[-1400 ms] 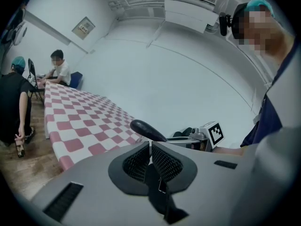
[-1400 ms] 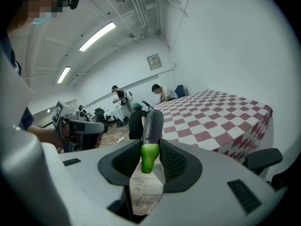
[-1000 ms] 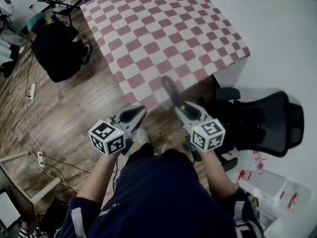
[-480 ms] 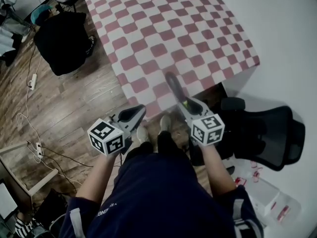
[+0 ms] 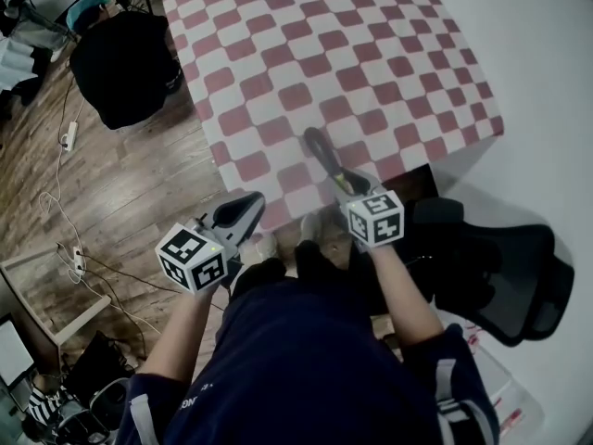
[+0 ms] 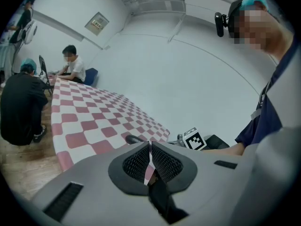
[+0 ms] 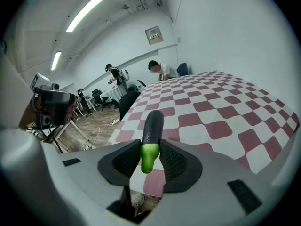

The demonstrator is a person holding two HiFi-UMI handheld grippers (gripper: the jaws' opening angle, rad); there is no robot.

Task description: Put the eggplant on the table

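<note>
Currently the right gripper (image 7: 150,160) is clamped on the green stem end of the eggplant (image 7: 152,124), and the dark body projects over the near edge of the table (image 5: 371,54). The left gripper (image 6: 149,160) is closed and empty. Releasing this close to the edge may let the round body roll off onto the floor (image 5: 120,202). The tapered stem may also slip in the grip.
</note>
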